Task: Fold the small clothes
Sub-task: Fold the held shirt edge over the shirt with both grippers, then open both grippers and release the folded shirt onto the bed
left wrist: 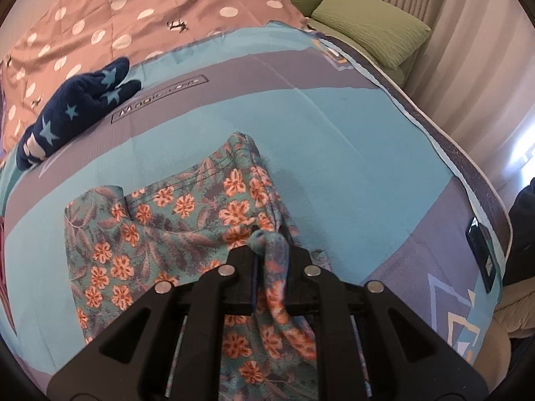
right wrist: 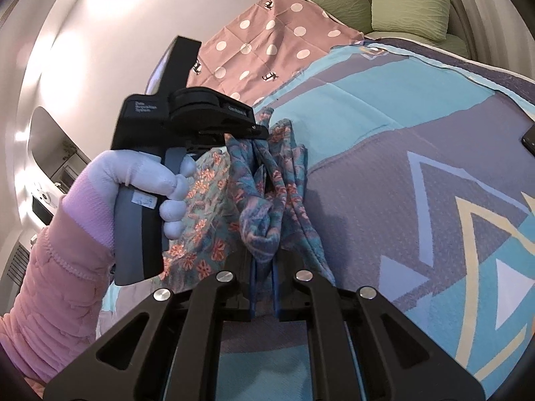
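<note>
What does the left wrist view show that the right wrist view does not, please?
Only the left wrist view shows the navy star-patterned garment lying on the bedspread. Only the right wrist view shows the gloved left hand gripping its hand-held gripper's handle, plus the white wall. Both show the floral garment pinched by both hand-held grippers (left, right), the polka-dot sheet and green pillows.

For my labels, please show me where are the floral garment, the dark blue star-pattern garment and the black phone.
floral garment (left wrist: 174, 220): left wrist view, flat middle of the cloth.
star-pattern garment (left wrist: 77, 107): left wrist view, its middle.
black phone (left wrist: 481, 250): left wrist view, its screen.
</note>
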The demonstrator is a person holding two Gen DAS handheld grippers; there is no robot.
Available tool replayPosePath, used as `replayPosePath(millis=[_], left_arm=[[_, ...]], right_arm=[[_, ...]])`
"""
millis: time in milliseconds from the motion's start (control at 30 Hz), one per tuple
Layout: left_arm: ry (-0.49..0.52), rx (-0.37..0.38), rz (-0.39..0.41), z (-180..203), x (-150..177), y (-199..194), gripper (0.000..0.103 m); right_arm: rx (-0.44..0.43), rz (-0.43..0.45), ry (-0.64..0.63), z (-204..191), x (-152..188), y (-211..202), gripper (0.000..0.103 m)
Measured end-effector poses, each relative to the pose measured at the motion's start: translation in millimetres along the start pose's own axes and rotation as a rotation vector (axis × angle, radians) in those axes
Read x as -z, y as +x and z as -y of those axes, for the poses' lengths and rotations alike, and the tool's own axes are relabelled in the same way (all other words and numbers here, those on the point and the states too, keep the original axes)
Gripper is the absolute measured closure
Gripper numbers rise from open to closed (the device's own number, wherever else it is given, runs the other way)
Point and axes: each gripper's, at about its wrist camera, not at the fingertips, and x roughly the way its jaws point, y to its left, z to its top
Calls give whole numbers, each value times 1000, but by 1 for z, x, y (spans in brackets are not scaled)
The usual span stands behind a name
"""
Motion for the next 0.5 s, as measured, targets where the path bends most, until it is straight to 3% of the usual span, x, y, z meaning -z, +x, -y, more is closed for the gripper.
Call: replayPosePath(millis=[33,133,233,333,500], left_arm=[[2,2,-1,1,0,2,90],[-16,59,-29,-1,2,13,67],[-43,101,-13,-9,2,6,58],[-32,129,65,-20,1,-25,51],[2,113,191,-52,22,-85,40]], right_arm=[[7,-6,7,3,1,2,96],[26,-42,35,11,5,8,93],[38,-55,33,12,9,7,88],[43,-56,21,13,10,4,86],[68,-37,13,15,6,-5,79]])
